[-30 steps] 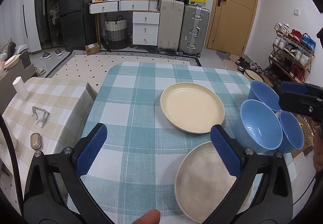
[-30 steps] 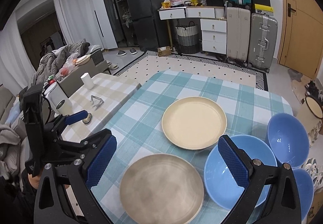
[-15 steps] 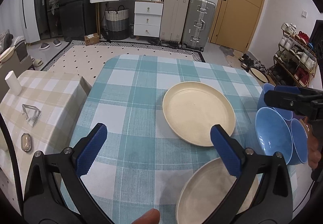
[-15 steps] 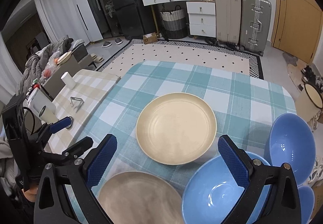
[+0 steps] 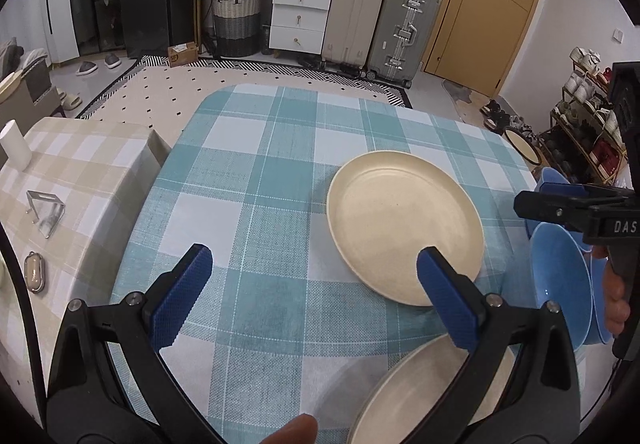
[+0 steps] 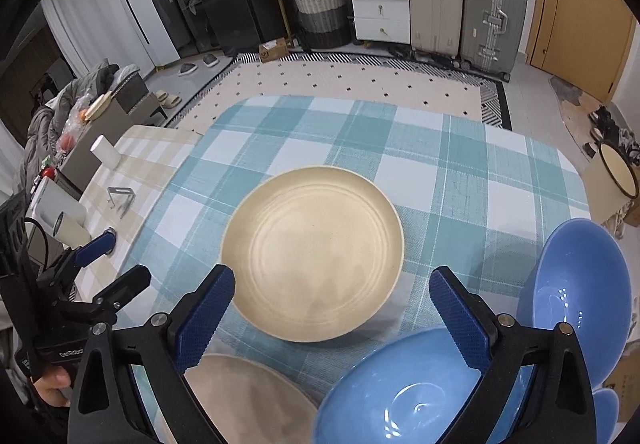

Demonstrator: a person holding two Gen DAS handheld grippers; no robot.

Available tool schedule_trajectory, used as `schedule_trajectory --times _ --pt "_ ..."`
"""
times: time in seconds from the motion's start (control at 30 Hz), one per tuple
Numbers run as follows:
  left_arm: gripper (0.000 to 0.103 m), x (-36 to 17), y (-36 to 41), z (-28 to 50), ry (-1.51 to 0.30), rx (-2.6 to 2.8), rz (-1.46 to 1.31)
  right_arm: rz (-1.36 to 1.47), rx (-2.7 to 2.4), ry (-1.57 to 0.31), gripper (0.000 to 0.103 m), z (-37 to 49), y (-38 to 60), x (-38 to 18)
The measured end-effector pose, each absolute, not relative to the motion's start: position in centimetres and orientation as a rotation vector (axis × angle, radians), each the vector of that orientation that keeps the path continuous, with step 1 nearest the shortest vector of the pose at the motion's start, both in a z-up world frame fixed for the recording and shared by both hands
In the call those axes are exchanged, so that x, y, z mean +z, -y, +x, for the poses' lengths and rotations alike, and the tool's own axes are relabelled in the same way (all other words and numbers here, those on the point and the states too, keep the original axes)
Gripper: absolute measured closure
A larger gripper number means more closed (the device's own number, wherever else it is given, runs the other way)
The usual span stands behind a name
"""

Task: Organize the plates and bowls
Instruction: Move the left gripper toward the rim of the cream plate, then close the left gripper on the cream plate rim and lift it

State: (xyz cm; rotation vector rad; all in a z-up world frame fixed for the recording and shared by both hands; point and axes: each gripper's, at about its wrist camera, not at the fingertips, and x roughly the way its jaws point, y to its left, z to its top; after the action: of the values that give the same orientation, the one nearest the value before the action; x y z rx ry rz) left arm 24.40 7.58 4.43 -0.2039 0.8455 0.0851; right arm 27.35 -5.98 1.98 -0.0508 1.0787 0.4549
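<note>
A cream plate (image 5: pixel 404 228) (image 6: pixel 312 252) lies on the teal-checked table (image 5: pixel 256 172). A second, duller beige plate (image 5: pixel 420 396) (image 6: pixel 244 400) sits nearer me. Three blue bowls stand at the right: a large one (image 6: pixel 400 392) (image 5: pixel 560 284), another behind it (image 6: pixel 576 292), a third (image 6: pixel 606 412) at the edge. My left gripper (image 5: pixel 314 258) hovers open over the cloth, left of the cream plate. My right gripper (image 6: pixel 332 278) is wide above that plate's near rim, its jaws closing slightly, and its pads touch nothing.
A lower beige-checked table (image 5: pixel 68 172) adjoins on the left, carrying a white cup (image 5: pixel 14 144) and a metal clip (image 5: pixel 46 210). Suitcases (image 5: pixel 400 32), white drawers (image 5: pixel 300 14) and a door stand beyond the rug. A shoe rack (image 5: pixel 588 116) lines the right wall.
Both grippers have moved forward and down toward the cream plate. It now looks larger and nearer, while the beige plate and the bowls have slid toward the bottom edges of the views.
</note>
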Motion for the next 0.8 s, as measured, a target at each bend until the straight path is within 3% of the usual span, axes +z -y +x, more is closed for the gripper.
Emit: schedule_trajectory --times 0.13,0.5,0.8 --pt "0.001 3.3 -7.3 25.5 -0.868 0.081 -0.199 -0.033 0.441 -1.140 0.015 28.9 6.5 0.3" --pt "0.019 0.1 -7.5 28.4 -0.946 0.041 -0.257 -0.062 0.402 -1.228 0.024 31.7 7.0 -2.6" --pt "0.034 -2.4 -7.0 30.1 -1.001 0.016 -0.280 -0.082 0.390 -1.279 0.038 33.0 6.8 -4.9"
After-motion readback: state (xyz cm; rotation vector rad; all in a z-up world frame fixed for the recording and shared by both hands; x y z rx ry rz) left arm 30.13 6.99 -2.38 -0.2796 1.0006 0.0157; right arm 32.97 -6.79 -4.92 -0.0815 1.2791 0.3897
